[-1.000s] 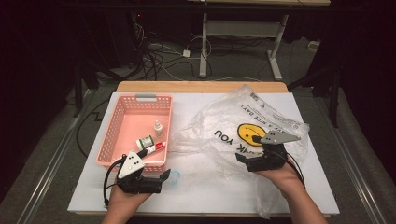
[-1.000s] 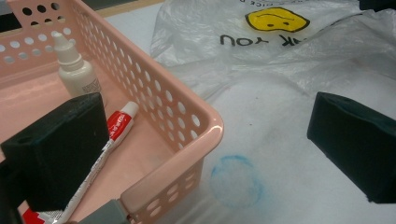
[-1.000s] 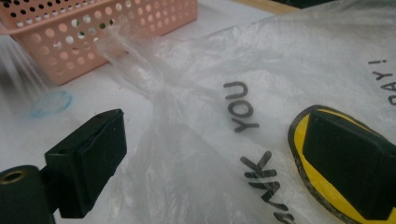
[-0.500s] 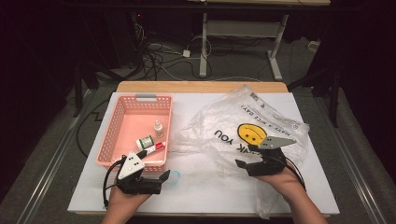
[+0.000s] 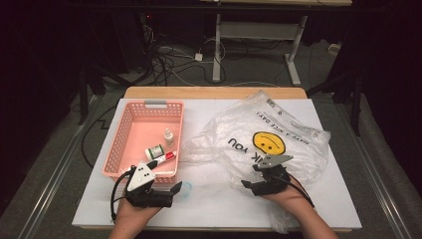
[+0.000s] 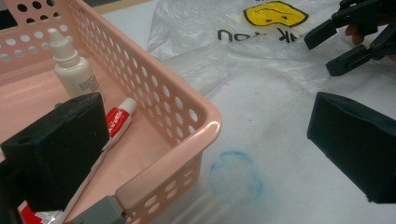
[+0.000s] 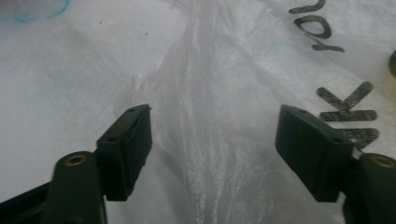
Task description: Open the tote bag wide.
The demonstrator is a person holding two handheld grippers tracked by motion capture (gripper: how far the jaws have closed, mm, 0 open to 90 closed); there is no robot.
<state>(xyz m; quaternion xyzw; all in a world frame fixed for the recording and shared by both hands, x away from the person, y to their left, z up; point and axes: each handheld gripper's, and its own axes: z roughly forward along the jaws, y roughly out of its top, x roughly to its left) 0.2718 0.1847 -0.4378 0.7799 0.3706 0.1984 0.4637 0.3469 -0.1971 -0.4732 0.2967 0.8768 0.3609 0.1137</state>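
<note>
A clear plastic bag (image 5: 278, 134) with a yellow smiley face lies crumpled on the white table's right half. My right gripper (image 5: 252, 177) is low over the bag's near edge. Its jaws have just been closing and stand apart around a raised fold of the bag (image 7: 210, 121), with a gap on each side. My left gripper (image 5: 173, 191) rests at the near right corner of a pink basket (image 5: 115, 147). It is open, and its wide jaws straddle that corner (image 6: 205, 121). The basket holds a dropper bottle (image 6: 72, 70), a red-and-white tube (image 6: 114, 123) and a small round jar (image 5: 155, 151).
A faint blue ring (image 6: 236, 176) marks the table just right of the basket corner. The right gripper (image 6: 355, 37) appears far off in the left gripper view. Cables and desk legs stand on the dark floor behind the table (image 5: 209, 114).
The right gripper has sunk onto the bag and shifted left and nearer the person, and its jaws stand narrower. The left gripper and the basket have not moved.
</note>
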